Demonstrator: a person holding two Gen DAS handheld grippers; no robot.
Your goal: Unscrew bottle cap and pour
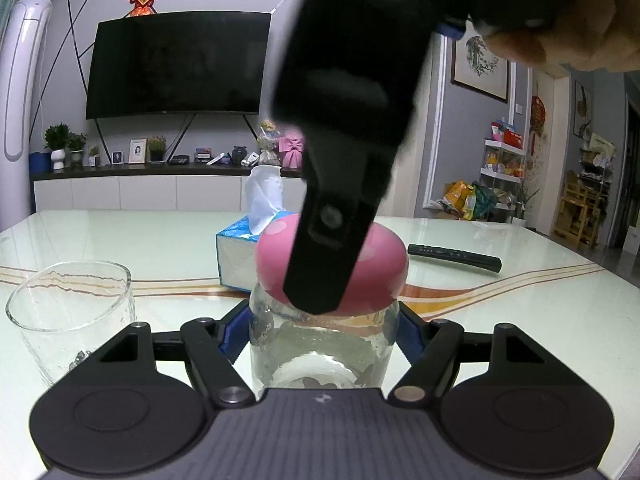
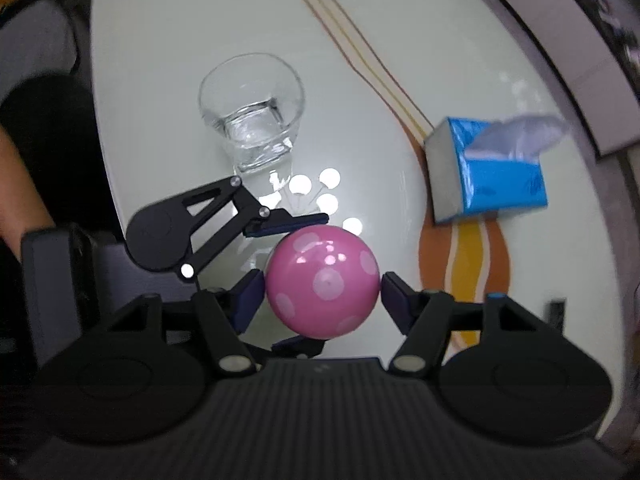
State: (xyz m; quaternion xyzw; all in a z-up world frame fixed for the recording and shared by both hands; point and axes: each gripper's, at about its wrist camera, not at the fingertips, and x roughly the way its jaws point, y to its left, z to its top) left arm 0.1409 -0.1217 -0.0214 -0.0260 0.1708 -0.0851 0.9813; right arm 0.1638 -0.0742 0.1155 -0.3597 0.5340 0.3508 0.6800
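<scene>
**Cap-turning step: right tongs let go around the pink cap, bottle clamped below**

You are in the unscrewing stage, as I judge it: the pink dome-shaped cap with pale dots sits on the clear glass bottle, and nothing has been poured from it yet.

Your left gripper holds the bottle's body from the near side, its blue pads pressed against the glass just under the cap. The bottle stands upright on the glossy white table with curved orange and yellow stripes.

Your right gripper points almost straight down over the cap. Its jaws stand a little apart from the cap: the left pad looks just at the rim, while the right pad shows a clear gap. The cap sits between them but is not gripped.

The next move, as I read it, calls for closing on the cap again, centred, then twisting while the left tongs keep the bottle from turning.

The clear drinking glass with a thick base waits just to the bottle's left, upright, ready for the pour. The blue tissue box sits beyond the bottle and the black remote control far right, both clear of that path.
</scene>
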